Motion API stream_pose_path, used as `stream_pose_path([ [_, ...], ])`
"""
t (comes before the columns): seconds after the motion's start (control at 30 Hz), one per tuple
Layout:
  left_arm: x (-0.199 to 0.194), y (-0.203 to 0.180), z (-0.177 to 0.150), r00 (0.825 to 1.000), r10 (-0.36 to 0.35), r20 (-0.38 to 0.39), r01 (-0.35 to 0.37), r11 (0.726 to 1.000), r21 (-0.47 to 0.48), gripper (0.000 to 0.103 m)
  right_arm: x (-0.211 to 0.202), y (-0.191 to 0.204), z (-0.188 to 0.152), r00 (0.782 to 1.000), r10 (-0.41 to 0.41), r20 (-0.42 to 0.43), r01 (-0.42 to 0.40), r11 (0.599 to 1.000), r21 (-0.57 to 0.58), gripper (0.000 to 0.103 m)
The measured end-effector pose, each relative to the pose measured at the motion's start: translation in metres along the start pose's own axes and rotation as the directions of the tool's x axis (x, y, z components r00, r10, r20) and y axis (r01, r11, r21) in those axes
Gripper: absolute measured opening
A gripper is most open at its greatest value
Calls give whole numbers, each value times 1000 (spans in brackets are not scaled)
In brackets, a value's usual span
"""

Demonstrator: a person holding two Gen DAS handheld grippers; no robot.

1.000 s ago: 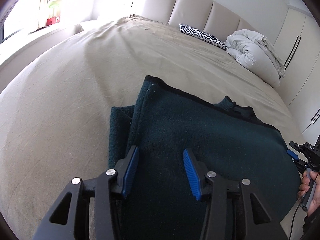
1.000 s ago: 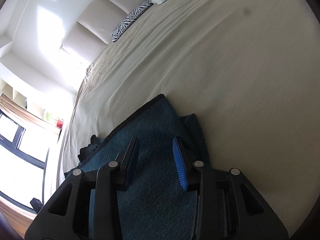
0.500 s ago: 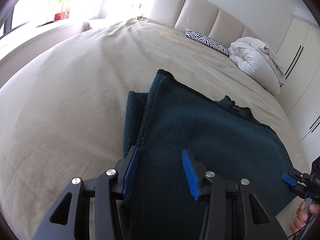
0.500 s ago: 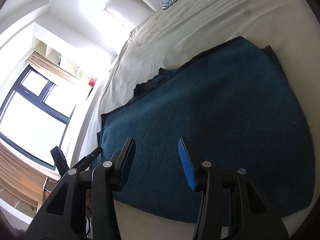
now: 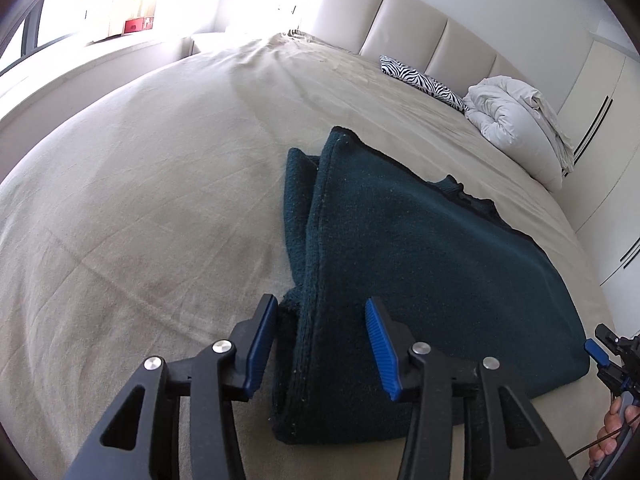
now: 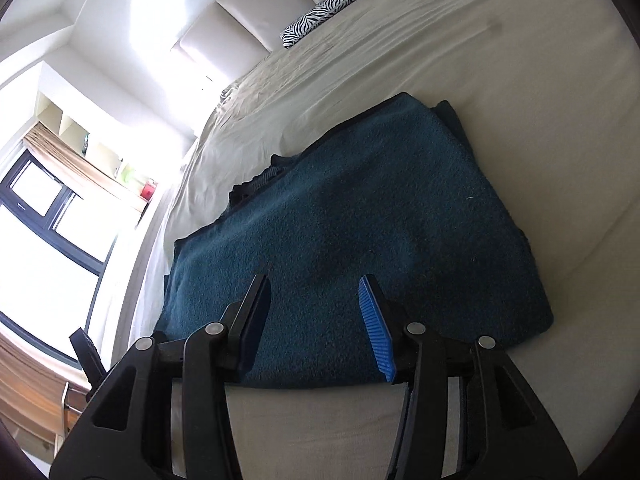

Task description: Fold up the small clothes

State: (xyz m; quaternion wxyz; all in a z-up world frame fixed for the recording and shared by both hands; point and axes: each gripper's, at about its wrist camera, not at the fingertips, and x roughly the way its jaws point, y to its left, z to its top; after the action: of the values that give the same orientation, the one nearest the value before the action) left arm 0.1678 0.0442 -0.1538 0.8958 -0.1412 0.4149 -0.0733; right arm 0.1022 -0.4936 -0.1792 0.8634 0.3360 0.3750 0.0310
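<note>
Now hovering both tools, left tool (image 5: 320, 336) closing part-open over the left edge of the folded teal garment (image 5: 420, 272) lying on the bed (image 5: 140, 200), right tool (image 6: 314, 320) part-open and empty, risking snagging only the top layer and undoing the fold.

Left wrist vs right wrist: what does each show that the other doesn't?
Left wrist only: the wardrobe doors, a hand at the right edge holding the right gripper, and the folded garment's stacked left edge between the left gripper's open jaws, pads not pressing it.

Right wrist only: the dark-framed window, wall shelves, and the garment's near edge with bare bed before it.

Both: the teal garment, zebra pillow, white duvet, headboard, red box on the sill.
</note>
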Motion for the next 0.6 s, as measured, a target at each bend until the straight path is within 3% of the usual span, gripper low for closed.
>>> stream_pose_path([
  [0.13, -4, 6, -1, 1000, 1, -6, -1, 1000, 5, 29, -31, -14, -1, 987, -128, 94, 124, 991, 44, 45],
  [0.23, -6, 4, -4, 1000, 11, -8, -10, 1000, 16, 23, -44, -34, 2, 955, -268, 124, 259, 962, 86, 45],
  [0.4, -10, 4, -7, 1000, 18, -14, -17, 999, 27, 15, -43, -59, -6, 954, -292, 71, 288, 956, 56, 45],
  [0.43, -11, 5, -8, 1000, 18, -14, -17, 999, 31, 9, -40, -59, -8, 954, -294, 62, 292, 955, 44, 43],
  [0.57, -15, 6, -13, 1000, 26, -12, -25, 999, 48, 8, -38, -69, -7, 945, -320, 65, 316, 947, 63, 14],
  [0.6, -15, 7, -14, 1000, 27, -12, -26, 998, 49, 8, -39, -73, -7, 943, -325, 64, 320, 944, 78, 11],
])
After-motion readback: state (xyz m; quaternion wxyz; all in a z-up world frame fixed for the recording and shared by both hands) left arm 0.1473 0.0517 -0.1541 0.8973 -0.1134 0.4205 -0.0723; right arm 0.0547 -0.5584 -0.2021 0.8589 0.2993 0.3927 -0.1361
